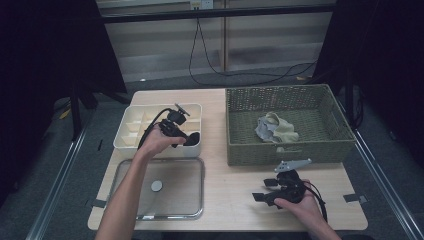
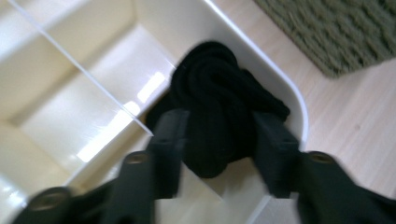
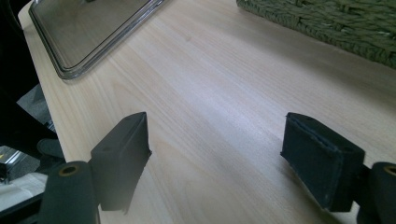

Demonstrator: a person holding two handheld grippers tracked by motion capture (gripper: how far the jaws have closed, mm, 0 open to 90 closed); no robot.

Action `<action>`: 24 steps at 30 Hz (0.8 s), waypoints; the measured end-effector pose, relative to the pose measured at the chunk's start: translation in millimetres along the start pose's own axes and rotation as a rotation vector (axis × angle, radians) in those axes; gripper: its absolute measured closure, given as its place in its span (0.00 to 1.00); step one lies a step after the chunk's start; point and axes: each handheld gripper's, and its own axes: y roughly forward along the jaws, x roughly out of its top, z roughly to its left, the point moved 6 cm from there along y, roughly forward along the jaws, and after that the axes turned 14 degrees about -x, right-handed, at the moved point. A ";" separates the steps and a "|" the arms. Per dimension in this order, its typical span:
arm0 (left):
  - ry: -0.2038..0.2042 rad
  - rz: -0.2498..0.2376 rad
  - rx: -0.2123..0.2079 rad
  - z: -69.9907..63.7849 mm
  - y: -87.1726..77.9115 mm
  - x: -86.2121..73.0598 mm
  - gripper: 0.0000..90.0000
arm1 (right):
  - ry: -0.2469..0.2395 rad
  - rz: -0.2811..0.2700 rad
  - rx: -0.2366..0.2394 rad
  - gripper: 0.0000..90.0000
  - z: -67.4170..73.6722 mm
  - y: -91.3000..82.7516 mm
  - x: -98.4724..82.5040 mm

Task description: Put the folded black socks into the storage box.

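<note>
At the left of the light wooden table (image 1: 230,150), a clear lid (image 1: 159,189) with a round knob lies flat near the person. Just beyond it stands a cream divided box (image 1: 131,131). The left hand (image 1: 159,140) holds the left gripper (image 2: 219,140) over the box's near right corner compartment; its jaws stand a moderate way apart on either side of a black rolled sock (image 2: 219,102) that sits in that compartment. Whether the pads press the sock or merely flank it cannot be told, as the left gripper view is blurred. To the right, at the far side of the table, a green woven basket (image 1: 240,135) holds a bundle of grey and beige cloth (image 1: 274,128). Near the person at the right, the right hand (image 1: 300,205) holds the right gripper (image 3: 215,158) low over bare wood, its jaws spread wide with nothing between them, pointing left towards the lid's corner
</note>
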 end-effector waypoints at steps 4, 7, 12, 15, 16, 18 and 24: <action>0.001 -0.077 0.000 1.9 -16.9 -3.4 0.43 | 0.009 -0.006 0.003 0.25 -1.2 0.3 1.2; 0.008 -0.107 -0.004 3.6 -27.0 -8.4 0.36 | 0.023 -0.009 0.000 0.25 -2.4 0.6 1.8; 0.005 -0.162 -0.060 0.1 -32.3 -17.1 0.26 | 0.032 -0.026 -0.010 0.25 -3.9 0.6 4.1; 0.014 -0.182 -0.066 -3.1 -33.9 -21.2 0.21 | 0.035 -0.030 -0.016 0.25 -4.0 -0.1 4.0; 0.013 -0.202 -0.056 -5.4 -35.1 -21.9 0.20 | 0.041 -0.034 -0.018 0.26 -4.0 -0.8 4.2; 0.025 -0.251 -0.044 -11.7 -38.0 -23.5 0.20 | 0.043 -0.044 -0.018 0.25 -4.7 -2.3 4.3; 0.058 -0.344 -0.013 -29.7 -51.0 -35.6 0.20 | 0.053 -0.067 -0.026 0.24 -7.8 -8.3 3.9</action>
